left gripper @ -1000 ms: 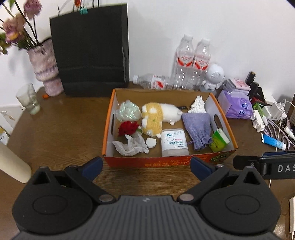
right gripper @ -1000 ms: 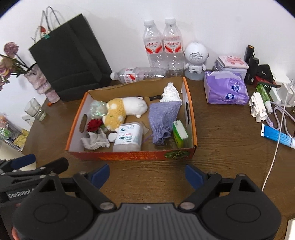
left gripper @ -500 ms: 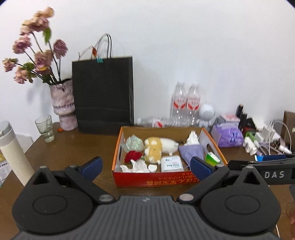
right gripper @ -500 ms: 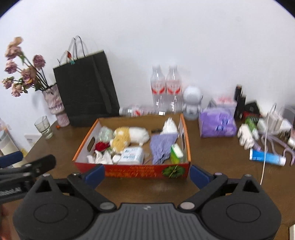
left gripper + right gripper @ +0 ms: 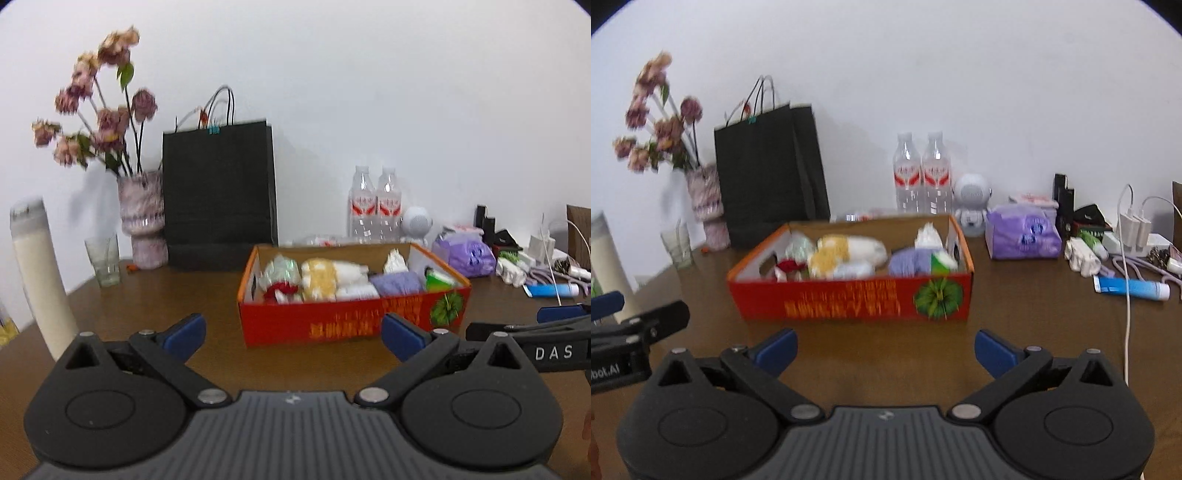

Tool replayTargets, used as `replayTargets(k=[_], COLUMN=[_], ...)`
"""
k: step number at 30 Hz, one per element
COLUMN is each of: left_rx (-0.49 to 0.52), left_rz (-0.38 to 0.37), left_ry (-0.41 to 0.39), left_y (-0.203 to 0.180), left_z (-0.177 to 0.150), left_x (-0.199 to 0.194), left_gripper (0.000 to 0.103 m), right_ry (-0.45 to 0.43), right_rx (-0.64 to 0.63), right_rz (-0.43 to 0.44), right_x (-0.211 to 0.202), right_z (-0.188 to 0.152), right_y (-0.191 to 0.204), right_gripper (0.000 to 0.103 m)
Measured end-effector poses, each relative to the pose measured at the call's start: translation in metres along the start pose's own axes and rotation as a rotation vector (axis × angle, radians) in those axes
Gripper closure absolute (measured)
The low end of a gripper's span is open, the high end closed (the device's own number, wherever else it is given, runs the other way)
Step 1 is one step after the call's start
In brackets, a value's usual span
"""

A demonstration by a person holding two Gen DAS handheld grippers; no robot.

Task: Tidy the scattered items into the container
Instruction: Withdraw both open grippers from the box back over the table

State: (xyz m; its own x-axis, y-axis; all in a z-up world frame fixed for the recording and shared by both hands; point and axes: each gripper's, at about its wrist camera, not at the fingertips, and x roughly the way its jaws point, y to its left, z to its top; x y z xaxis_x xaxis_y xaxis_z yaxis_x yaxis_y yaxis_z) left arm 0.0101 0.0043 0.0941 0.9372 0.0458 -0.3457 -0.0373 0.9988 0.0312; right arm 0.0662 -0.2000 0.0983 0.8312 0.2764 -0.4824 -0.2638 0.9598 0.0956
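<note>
A red-and-orange cardboard box [image 5: 351,321] [image 5: 849,299] stands on the brown table. It holds a yellow-white plush toy [image 5: 325,280] [image 5: 846,254], a purple cloth pouch [image 5: 395,284] [image 5: 908,260], a red rose [image 5: 280,290], white tissue [image 5: 929,234], a white packet and a green box [image 5: 940,262]. My left gripper [image 5: 291,334] is open and empty, low over the table in front of the box. My right gripper [image 5: 884,347] is open and empty, also in front of the box and apart from it.
Behind the box stand a black paper bag [image 5: 219,192], a flower vase [image 5: 142,218], a glass [image 5: 103,260], two water bottles [image 5: 923,173] and a white robot speaker [image 5: 971,201]. At right lie a purple tissue pack [image 5: 1021,230], chargers, cables and a blue tube [image 5: 1132,288]. A cream flask [image 5: 40,273] stands at left.
Both grippers have dropped and tilted up from looking down into the box to a low, level view of its front wall. Both stay open and empty.
</note>
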Motion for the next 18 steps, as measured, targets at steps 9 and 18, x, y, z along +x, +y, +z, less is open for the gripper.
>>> replayTargets(k=[9,18], left_rx=[0.029,0.016], left_rz=[-0.043,-0.072], left_ry=[0.080,0.177], left_y=[-0.008,-0.008], left_z=[-0.061,-0.087], left_x=[-0.023,-0.037], left_gripper=[0.000,0.000], right_ry=[0.125,0.148], right_rx=[-0.001,0.042], right_rz=[0.019,0.028], right_x=[-0.024,-0.043], right_z=[-0.070,-0.100], right_y=[0.001,-0.003], right_gripper=[0.000,0.000])
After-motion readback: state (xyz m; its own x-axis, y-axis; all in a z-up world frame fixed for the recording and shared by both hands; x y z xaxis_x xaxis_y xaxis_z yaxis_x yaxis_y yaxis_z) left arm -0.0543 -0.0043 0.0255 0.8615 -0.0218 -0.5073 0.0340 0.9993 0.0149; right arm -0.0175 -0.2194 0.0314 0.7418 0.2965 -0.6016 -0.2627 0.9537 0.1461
